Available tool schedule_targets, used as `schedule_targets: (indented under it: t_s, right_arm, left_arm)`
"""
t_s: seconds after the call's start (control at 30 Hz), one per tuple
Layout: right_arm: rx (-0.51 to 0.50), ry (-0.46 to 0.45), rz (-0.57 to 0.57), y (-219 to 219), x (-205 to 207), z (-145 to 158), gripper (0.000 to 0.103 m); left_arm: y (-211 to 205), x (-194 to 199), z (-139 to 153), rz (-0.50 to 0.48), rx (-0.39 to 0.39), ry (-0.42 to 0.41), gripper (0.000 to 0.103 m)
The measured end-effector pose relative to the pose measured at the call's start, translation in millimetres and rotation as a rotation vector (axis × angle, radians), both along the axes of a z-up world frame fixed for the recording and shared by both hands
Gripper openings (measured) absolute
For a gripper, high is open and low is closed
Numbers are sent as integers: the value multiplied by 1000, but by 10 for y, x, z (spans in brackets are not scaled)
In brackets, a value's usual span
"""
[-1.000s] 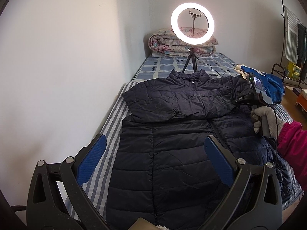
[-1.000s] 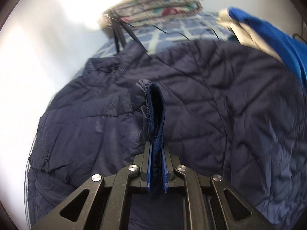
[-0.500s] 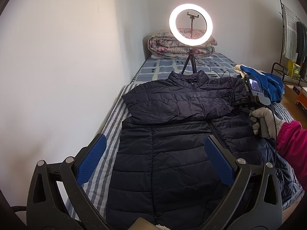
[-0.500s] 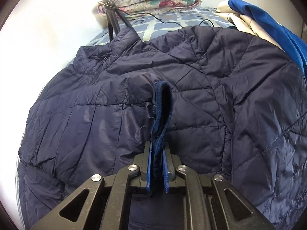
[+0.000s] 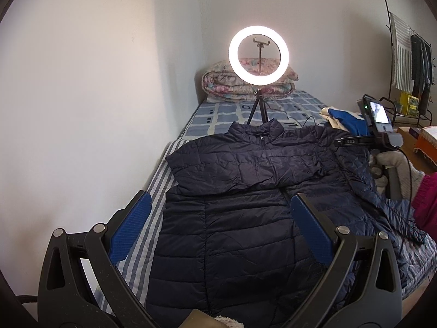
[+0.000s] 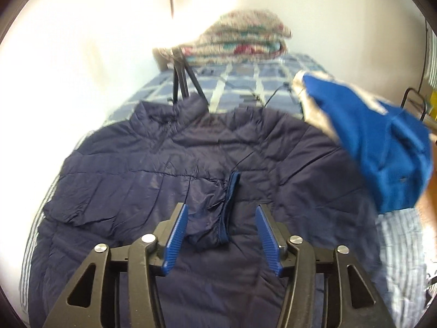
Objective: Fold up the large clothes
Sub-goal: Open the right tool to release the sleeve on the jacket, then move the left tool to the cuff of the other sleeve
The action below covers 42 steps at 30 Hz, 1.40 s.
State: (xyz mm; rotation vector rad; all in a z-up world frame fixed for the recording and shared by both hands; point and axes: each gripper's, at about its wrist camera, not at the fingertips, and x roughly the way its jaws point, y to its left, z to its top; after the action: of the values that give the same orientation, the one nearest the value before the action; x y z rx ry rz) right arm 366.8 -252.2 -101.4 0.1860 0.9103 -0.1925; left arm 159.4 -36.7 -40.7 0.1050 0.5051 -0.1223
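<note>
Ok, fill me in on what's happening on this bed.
A person with a gripper in each hand is folding a navy puffer jacket laid flat on the bed. One sleeve lies folded across the chest. The right gripper has its jaws opening, with the sleeve cuff lying loose between them, untouched. The left gripper hovers open over the jacket's lower half.

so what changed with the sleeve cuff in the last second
The right tool let go of the sleeve cuff: its jaws are opening and it has lifted away, leaving the cuff lying on the jacket. The left tool stays open above the hem; the jacket body is unchanged.
</note>
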Motion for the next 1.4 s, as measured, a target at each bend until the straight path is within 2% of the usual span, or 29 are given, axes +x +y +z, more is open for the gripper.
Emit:
schedule_targets:
  t_s: [0.1, 0.23, 0.37, 0.47, 0.63, 0.73, 0.87, 1.0, 1.2, 1.27, 1.3, 1.37, 1.4]
  right_arm:
    - [-40, -51, 8, 25, -312, 314, 69]
    - [-80, -104, 13, 85, -706, 660, 75]
    - [-157, -133, 8, 203, -1132, 968, 88]
    - [-187, -144, -6, 273, -1430, 1138, 92]
    - [-197, -140, -27, 360, -1910, 1309, 92]
    - [-204, -146, -43, 410, -2289, 1350, 103]
    - [-205, -102, -80, 399, -2722, 1340, 103]
    - [-225, -74, -189, 283, -3128, 1309, 103]
    - [-163, -49, -344, -26, -3619, 1208, 102]
    - [-141, -52, -388, -113, -3731, 1191, 94]
    - [-131, -52, -411, -164, -3778, 1173, 88]
    - [-107, -50, -446, -250, -3877, 1140, 84]
    - [-101, -45, -463, -291, -3926, 1121, 75]
  left_arm:
    - [-59, -59, 46, -21, -6, -20, 103]
    - [-177, -102, 74, -52, -9, -32, 103]
    - [-337, -149, 101, -98, -10, -36, 103]
    - [-476, -200, 131, -151, -23, -36, 103]
    - [-791, -312, 135, -237, 3, -51, 103]
    - [-994, -375, 101, -302, 17, -36, 103]
    - [-1228, -455, 55, -379, 10, -4, 103]
    - [-1518, -521, 7, -463, -9, 38, 103]
    - [-2058, -683, -103, -595, 4, 80, 101]
    - [-2271, -748, -166, -649, 20, 99, 95]
    - [-2374, -778, -198, -672, 27, 109, 94]
    - [-2570, -817, -279, -726, 35, 132, 93]
    - [-2681, -843, -322, -752, 39, 144, 92]
